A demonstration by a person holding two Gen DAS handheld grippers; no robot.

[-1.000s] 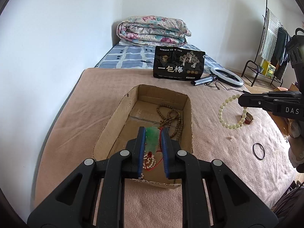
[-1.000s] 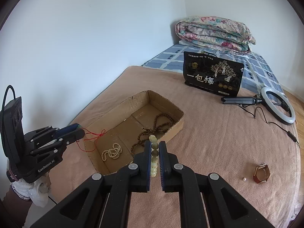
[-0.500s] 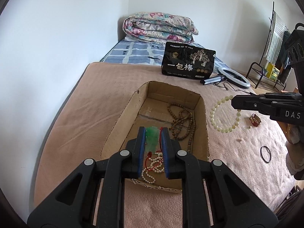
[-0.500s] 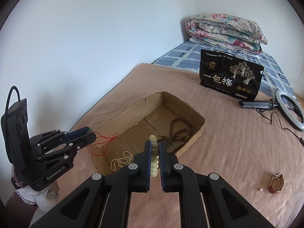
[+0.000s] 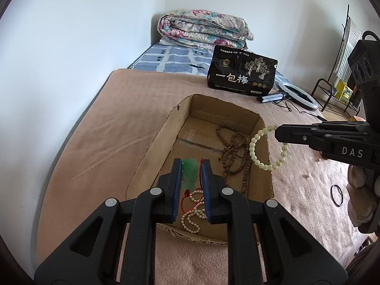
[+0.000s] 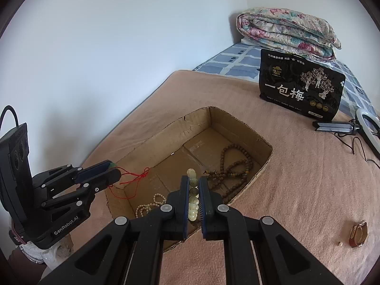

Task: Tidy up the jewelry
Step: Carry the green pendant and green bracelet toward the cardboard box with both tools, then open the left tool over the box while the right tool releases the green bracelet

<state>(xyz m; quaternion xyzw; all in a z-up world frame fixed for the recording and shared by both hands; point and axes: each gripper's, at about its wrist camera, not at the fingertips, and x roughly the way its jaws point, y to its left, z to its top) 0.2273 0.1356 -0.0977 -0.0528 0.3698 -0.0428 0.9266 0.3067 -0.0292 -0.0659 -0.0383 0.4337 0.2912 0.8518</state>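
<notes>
Your left tongs (image 5: 192, 166) grip the green pendant (image 5: 190, 175), right tongs (image 6: 194, 185) clamp the pale bead bracelet (image 6: 192, 198), both above the cardboard box (image 5: 152, 152).

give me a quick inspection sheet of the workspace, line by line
surface: tan blanket spread over the bed
job's things: cardboard box holding brown bead necklace and white pearl strand; green pendant on red cord; pale bead bracelet
clutter: black snack bag, ring light, small watch, black hair tie
grippers: left gripper shut on the pendant, right gripper shut on the bracelet, both over the box
cables: ring light lead trailing on the blanket
surroundings: folded floral quilt, white walls, drying rack
</notes>
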